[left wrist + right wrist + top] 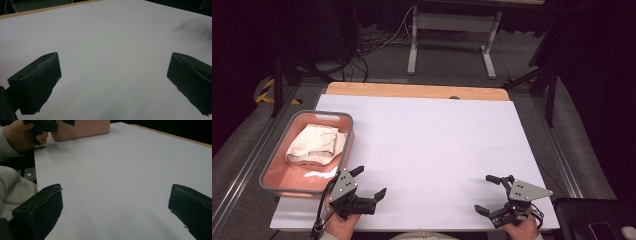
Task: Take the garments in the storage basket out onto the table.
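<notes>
White sheet (427, 150) covers the table, with a strip of wood (412, 91) bare along its far edge (grey floor, cables and a white desk frame (452, 35) lie beyond, the room dark at both sides). Left gripper (371, 184) hovers over the near left of the sheet, its fingers (37, 80) spread wide with nothing but sheet between them. Right gripper (491, 195) hovers over the near right, well apart from the left, fingers (40, 212) likewise spread and holding nothing. Just beyond the left fingers, to their outer side, sits a pink bin (277, 182) with a grey rim, and in its far half lies a folded cream cloth (317, 145). Past the right fingers, at the sheet's near corner, is a black box (592, 217).
</notes>
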`<state>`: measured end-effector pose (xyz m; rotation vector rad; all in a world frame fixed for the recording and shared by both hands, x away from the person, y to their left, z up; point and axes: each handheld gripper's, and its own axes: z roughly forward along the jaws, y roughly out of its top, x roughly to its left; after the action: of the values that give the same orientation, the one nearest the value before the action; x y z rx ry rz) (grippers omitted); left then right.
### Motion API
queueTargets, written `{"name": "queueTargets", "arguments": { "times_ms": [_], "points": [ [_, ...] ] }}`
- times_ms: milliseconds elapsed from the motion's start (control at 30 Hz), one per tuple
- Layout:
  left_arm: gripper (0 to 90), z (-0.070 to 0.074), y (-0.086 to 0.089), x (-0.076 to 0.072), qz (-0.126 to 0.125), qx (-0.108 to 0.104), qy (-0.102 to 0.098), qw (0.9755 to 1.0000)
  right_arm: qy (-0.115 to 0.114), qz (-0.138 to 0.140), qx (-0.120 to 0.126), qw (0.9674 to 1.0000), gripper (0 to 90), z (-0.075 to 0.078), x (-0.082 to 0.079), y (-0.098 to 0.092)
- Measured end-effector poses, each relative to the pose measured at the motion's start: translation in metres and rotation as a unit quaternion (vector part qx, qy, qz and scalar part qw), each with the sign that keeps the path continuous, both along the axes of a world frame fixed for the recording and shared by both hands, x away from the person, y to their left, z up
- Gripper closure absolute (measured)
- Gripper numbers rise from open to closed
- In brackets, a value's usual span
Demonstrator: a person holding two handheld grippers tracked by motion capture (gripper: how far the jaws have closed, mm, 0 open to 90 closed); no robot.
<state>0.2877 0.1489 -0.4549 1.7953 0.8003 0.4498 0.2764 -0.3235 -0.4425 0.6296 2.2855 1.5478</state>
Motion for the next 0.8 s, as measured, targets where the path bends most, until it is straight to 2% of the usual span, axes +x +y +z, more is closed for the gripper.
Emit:
{"name": "queueTargets", "arguments": {
  "times_ms": [200,333,500,700,733,767,800],
  "points": [
    [0.1,0.001,-0.001,-0.002,-0.006,-0.005,0.005,1.0000,0.000,0.002,0.001,1.0000,0.0,0.000,0.000,0.001],
    [0.2,0.003,-0.001,-0.003,-0.011,-0.020,0.007,0.9997,0.006,0.004,0.005,1.0000,0.0,-0.001,0.000,0.000],
    [0.1,0.006,-0.002,-0.005,-0.019,-0.013,0.005,0.9997,0.004,0.005,0.005,1.0000,0.0,-0.001,0.000,0.000],
    [0.1,0.010,-0.002,-0.004,-0.041,-0.020,0.005,0.9990,0.006,0.004,0.007,0.9999,0.0,-0.001,0.001,0.000],
    [0.4,0.012,-0.002,-0.004,-0.043,-0.015,0.009,0.9989,0.008,0.005,0.007,0.9999,0.0,-0.001,0.001,0.001],
    [0.4,0.015,-0.004,-0.003,-0.041,0.002,0.016,0.9990,0.008,0.005,0.007,0.9999,0.0,-0.002,0.001,0.001],
    [0.5,0.015,-0.004,-0.003,-0.041,0.002,0.016,0.9990,0.008,0.005,0.007,0.9999,0.0,-0.002,0.001,0.001]
  ]
}}
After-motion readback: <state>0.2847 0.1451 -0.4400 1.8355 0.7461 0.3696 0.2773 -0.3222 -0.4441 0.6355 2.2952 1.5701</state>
